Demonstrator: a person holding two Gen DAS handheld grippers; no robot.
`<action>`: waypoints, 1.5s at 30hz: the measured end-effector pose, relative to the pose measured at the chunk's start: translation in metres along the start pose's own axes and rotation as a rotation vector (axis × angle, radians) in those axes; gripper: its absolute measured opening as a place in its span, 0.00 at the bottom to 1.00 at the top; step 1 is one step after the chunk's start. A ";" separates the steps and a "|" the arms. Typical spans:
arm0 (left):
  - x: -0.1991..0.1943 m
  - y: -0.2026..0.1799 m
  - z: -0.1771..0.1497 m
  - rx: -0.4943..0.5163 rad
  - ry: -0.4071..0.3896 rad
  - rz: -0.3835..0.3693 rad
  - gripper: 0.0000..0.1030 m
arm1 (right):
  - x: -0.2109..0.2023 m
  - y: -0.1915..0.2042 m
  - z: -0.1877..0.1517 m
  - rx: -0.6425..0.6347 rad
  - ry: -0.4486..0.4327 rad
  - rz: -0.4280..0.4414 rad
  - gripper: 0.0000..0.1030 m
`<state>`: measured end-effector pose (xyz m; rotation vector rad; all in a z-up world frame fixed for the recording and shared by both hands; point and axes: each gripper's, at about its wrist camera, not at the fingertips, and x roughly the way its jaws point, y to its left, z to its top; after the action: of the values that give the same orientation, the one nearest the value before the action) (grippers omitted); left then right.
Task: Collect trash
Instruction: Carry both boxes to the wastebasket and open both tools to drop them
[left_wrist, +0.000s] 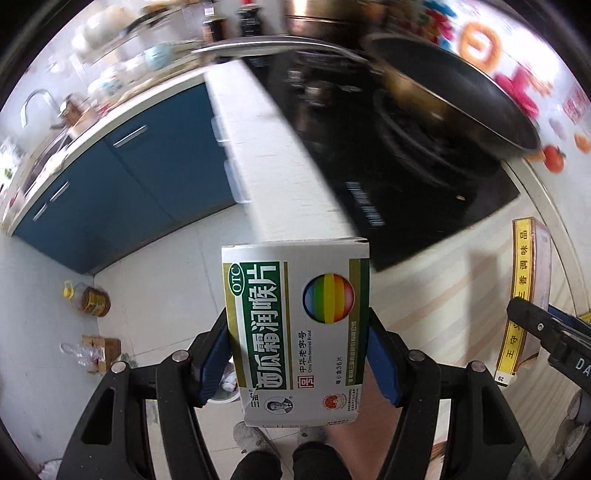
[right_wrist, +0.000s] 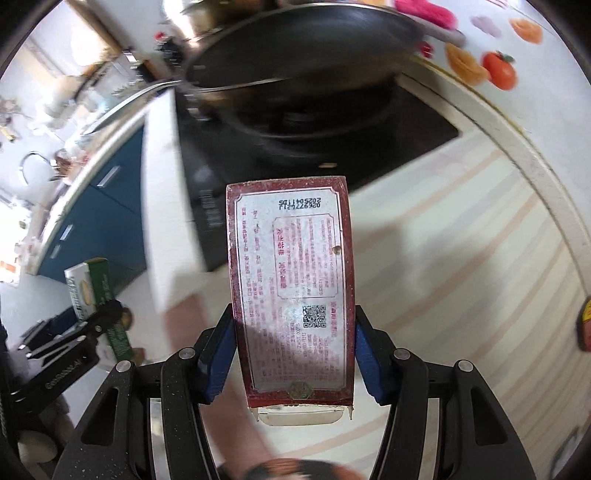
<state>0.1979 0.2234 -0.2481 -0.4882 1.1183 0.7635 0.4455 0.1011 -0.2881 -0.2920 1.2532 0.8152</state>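
Note:
My left gripper (left_wrist: 297, 354) is shut on a white and green lozenge box (left_wrist: 295, 332) with a rainbow ball on it, held above the floor beside the counter edge. My right gripper (right_wrist: 293, 354) is shut on a dark red seasoning box (right_wrist: 291, 291) with a white printed panel, held over the striped counter (right_wrist: 461, 277). In the left wrist view the seasoning box (left_wrist: 528, 291) shows at the right with the right gripper (left_wrist: 546, 332) on it. The right wrist view has the lozenge box (right_wrist: 96, 291) and the left gripper (right_wrist: 74, 339) at the left.
A black stove (left_wrist: 406, 177) with a dark frying pan (left_wrist: 461, 96) lies ahead on the counter. Blue cabinets (left_wrist: 129, 177) stand at the left. On the floor are an oil bottle (left_wrist: 90, 299), a cardboard piece (left_wrist: 101, 350) and a white bin (left_wrist: 225, 387) under the left gripper.

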 end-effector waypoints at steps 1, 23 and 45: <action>-0.003 0.022 -0.004 -0.025 0.002 -0.002 0.62 | 0.000 0.015 -0.007 -0.007 -0.002 0.014 0.59; 0.354 0.378 -0.227 -0.482 0.464 -0.076 0.62 | 0.424 0.288 -0.265 -0.110 0.464 0.170 0.58; 0.419 0.424 -0.286 -0.468 0.455 0.046 1.00 | 0.550 0.304 -0.320 -0.290 0.470 -0.055 1.00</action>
<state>-0.2006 0.4274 -0.7343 -1.0733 1.3738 0.9893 0.0509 0.3274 -0.8273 -0.7840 1.5533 0.9121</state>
